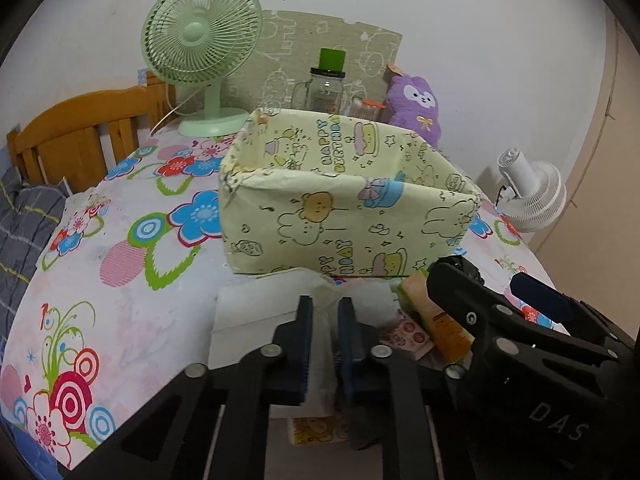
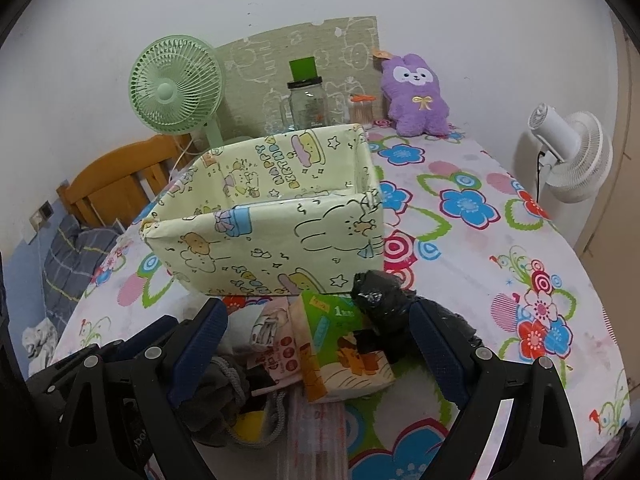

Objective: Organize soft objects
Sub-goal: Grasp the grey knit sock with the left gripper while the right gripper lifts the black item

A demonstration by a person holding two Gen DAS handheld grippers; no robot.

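Two jaws of the left gripper (image 1: 324,312) pinch a white tissue pack (image 1: 256,312); the right gripper (image 2: 316,332) gapes.

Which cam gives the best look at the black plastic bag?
Right wrist view: the black plastic bag lies crumpled in front of the yellow box, just ahead of the open right gripper. In the left wrist view I cannot find it; the right gripper's body covers that spot.

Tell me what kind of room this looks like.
Probably a bedroom at home. A wooden headboard stands beside the flower-print table, with checked bedding below it, and a purple plush toy sits against the wall.
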